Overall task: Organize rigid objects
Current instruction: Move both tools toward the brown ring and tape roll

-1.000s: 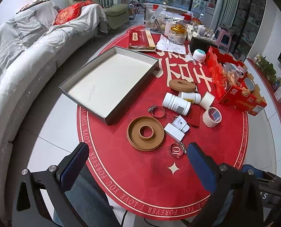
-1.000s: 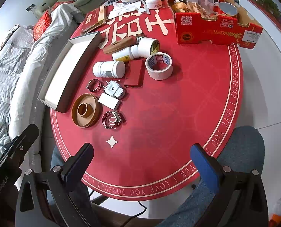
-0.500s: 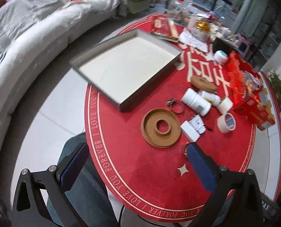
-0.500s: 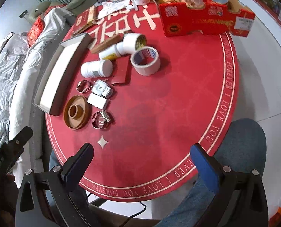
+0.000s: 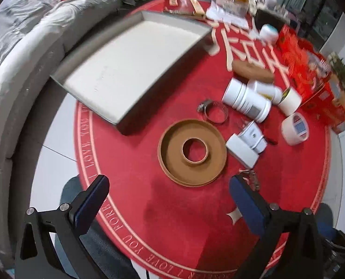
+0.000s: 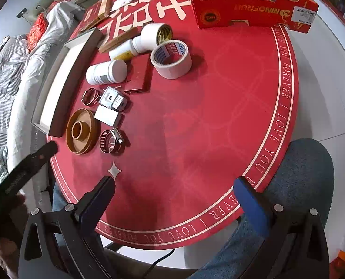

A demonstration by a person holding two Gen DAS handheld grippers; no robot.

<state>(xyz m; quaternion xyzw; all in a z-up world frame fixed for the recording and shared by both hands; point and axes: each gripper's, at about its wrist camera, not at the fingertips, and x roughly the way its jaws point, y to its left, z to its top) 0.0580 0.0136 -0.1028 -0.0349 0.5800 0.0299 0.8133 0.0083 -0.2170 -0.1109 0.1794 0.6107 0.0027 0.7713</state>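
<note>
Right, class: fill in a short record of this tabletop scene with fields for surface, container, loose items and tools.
surface: round red table cover with cream lettering
container: shallow grey rectangular tray, white inside, nothing in it
loose items: brown ring-shaped dish; white cylindrical bottle lying on its side; white tape roll; metal hose clamp
left tool: open, holding nothing
right tool: open, holding nothing
</note>
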